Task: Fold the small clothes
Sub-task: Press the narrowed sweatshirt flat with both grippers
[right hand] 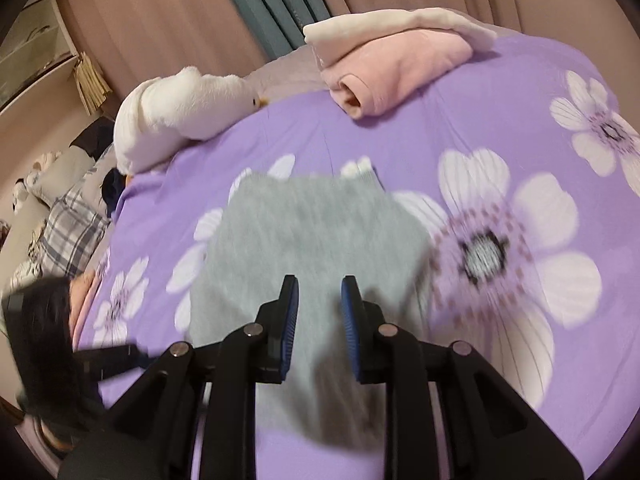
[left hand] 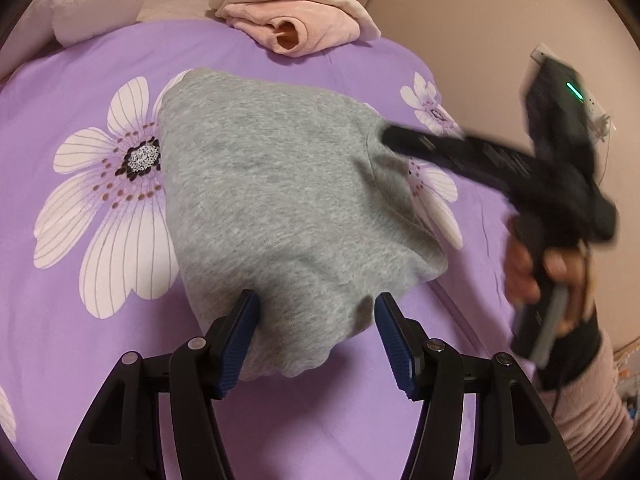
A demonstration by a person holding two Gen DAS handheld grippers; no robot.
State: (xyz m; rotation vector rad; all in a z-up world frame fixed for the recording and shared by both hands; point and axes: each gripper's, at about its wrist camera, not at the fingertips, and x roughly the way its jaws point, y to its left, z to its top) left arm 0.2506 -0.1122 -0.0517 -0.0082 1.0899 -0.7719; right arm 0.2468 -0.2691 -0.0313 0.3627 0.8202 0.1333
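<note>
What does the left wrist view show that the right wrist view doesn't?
Left wrist only: the person's hand on the right gripper, seen side-on, tip at the grey garment's edge.

Right wrist only: a white plush toy, shelves and plaid bedding.

Both: the grey garment, folded on the purple flowered bedspread, the folded pink garment beyond it, and open jaws, nothing clamped.
</note>
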